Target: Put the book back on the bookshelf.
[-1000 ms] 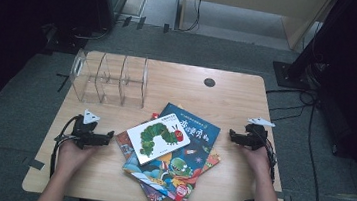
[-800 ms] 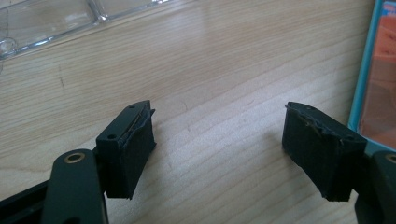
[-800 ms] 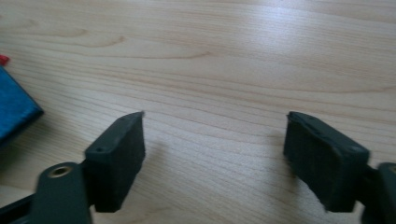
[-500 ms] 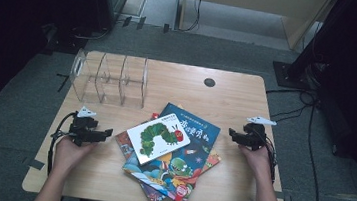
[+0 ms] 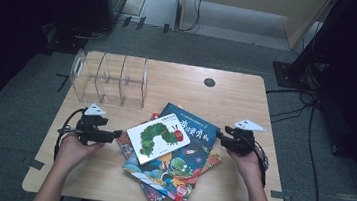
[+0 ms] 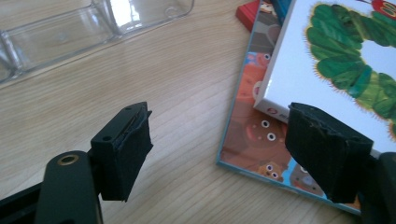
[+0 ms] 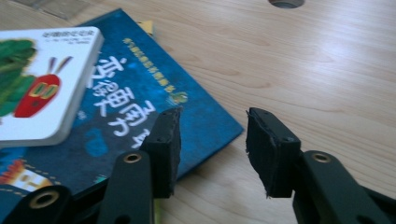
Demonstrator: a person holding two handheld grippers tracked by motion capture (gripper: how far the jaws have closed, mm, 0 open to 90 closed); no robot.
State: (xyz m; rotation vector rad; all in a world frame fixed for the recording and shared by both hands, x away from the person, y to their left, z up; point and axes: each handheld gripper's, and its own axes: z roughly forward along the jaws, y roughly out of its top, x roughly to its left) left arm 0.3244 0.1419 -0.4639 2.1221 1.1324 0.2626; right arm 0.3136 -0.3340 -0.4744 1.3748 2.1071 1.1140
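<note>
Books (image 5: 169,165) piled on wooden table (image 5: 247,97), grey floor around, left gripper (image 5: 115,135) wide open, empty, right gripper (image 5: 219,134) half open, just been closing, empty

left gripper (image 6: 233,149) over the table edge of a book pile

its two black jaws stand wide apart with only bare wooden table (image 6: 187,84) between them. the right-hand jaw sits in front of the corner of a white caterpillar board book (image 6: 327,60), which lies on top of a cartoon-covered book (image 6: 254,135) with small round eyes printed on it. a red book corner (image 6: 247,14) peeks out further back. a clear plastic organizer (image 6: 60,37) stands at the upper left, well apart from the books.
</note>
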